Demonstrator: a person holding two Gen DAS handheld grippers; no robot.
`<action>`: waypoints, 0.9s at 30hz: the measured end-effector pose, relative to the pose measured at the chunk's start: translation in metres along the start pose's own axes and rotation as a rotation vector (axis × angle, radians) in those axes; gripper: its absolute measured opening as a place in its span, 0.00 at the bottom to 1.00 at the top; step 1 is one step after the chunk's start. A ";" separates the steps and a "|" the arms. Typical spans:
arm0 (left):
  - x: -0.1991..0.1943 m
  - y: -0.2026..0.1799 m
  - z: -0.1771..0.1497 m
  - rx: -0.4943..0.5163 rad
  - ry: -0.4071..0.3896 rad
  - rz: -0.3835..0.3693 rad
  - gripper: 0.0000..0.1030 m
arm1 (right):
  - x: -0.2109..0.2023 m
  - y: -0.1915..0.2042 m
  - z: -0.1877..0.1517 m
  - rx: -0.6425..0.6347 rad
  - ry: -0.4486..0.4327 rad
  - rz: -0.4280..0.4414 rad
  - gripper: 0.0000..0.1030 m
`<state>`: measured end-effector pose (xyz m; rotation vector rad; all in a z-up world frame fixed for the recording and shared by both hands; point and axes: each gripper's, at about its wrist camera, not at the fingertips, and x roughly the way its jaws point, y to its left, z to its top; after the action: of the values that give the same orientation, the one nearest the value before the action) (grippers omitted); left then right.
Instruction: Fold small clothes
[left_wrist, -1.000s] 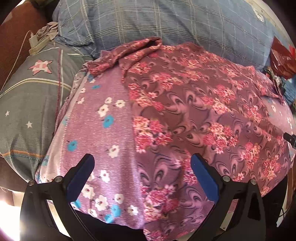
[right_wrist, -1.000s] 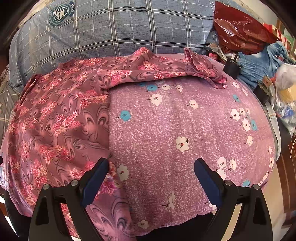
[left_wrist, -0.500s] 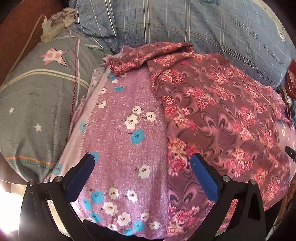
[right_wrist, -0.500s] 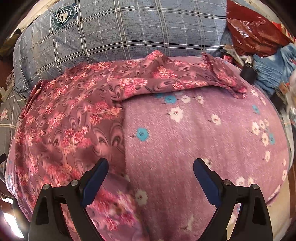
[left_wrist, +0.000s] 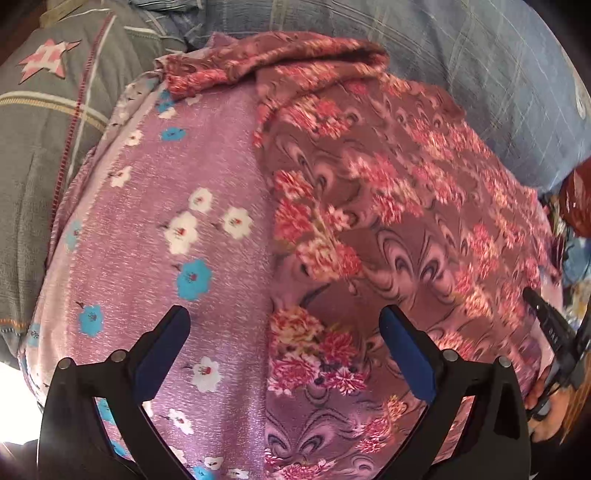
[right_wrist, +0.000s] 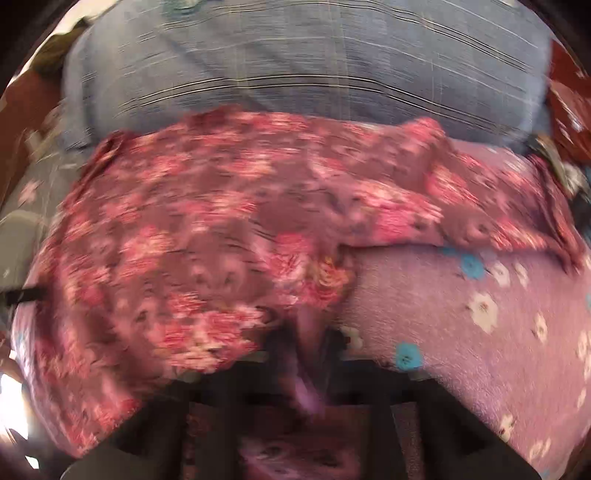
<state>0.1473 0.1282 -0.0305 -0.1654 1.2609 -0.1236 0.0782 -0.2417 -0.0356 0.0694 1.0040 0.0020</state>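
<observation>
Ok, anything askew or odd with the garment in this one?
The floral garment isn't flat: its top edge is bunched and rolled over on the lilac flowered sheet. The right wrist view is motion-blurred, with fabric apparently pinched in the right claw. The left claw is open.

Left gripper (left_wrist: 284, 321): 2 black plastic arms w/ angular frames, each tipped w/ a blue pad; round silver screws on top, 2 per arm. Right gripper (right_wrist: 312, 350): black frame, badly blurred, details unclear; in left view its black finger shows tiny white lettering. Bare skin of right hand (left_wrist: 546, 410) at frame edge.
</observation>
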 end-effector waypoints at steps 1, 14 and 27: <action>-0.006 0.005 0.001 -0.012 -0.013 -0.004 1.00 | -0.003 0.001 0.002 -0.019 -0.009 0.001 0.04; -0.001 0.018 -0.067 0.030 0.091 -0.108 0.99 | -0.014 -0.084 0.005 0.213 -0.015 -0.013 0.04; -0.055 0.014 -0.088 -0.009 0.046 -0.229 0.04 | -0.040 -0.087 -0.076 0.303 0.108 0.271 0.13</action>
<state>0.0472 0.1466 -0.0079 -0.3165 1.2857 -0.3204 -0.0100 -0.3255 -0.0483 0.4864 1.0905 0.1028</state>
